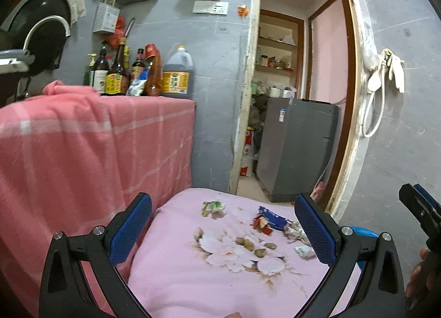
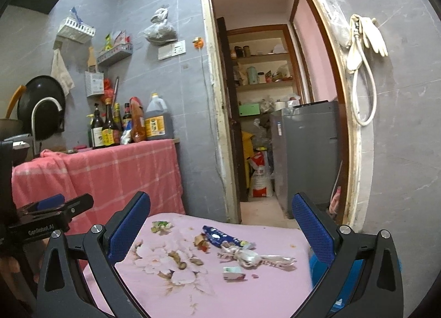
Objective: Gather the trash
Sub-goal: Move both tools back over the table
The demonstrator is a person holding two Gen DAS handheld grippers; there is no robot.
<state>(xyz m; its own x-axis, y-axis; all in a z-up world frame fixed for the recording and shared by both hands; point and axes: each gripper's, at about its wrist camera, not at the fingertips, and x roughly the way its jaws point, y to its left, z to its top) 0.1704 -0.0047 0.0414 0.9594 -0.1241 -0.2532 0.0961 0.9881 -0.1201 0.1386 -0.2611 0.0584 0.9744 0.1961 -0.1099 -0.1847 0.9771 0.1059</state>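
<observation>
Trash lies scattered on a pink flowered cloth (image 1: 193, 285) (image 2: 275, 290). A crumpled green and white wrapper (image 1: 213, 207) (image 2: 161, 226) sits at the far side. A blue snack wrapper (image 1: 271, 217) (image 2: 222, 236) lies beside red and brown scraps (image 1: 261, 225) (image 2: 201, 242). Crumpled silvery wrappers (image 1: 296, 231) (image 2: 255, 257) and a small white packet (image 1: 304, 252) (image 2: 234, 274) lie nearer the right. My left gripper (image 1: 223, 227) hangs open above the cloth, holding nothing. My right gripper (image 2: 220, 228) is open too, empty, above the same litter.
A blue bin (image 1: 361, 232) (image 2: 347, 271) shows at the cloth's right edge. A counter under a red checked cloth (image 1: 82, 139) (image 2: 115, 172) carries sauce bottles (image 1: 126, 72) (image 2: 129, 122). A doorway (image 1: 297, 83) (image 2: 275, 97) opens onto a grey appliance (image 1: 297, 150) (image 2: 308, 152).
</observation>
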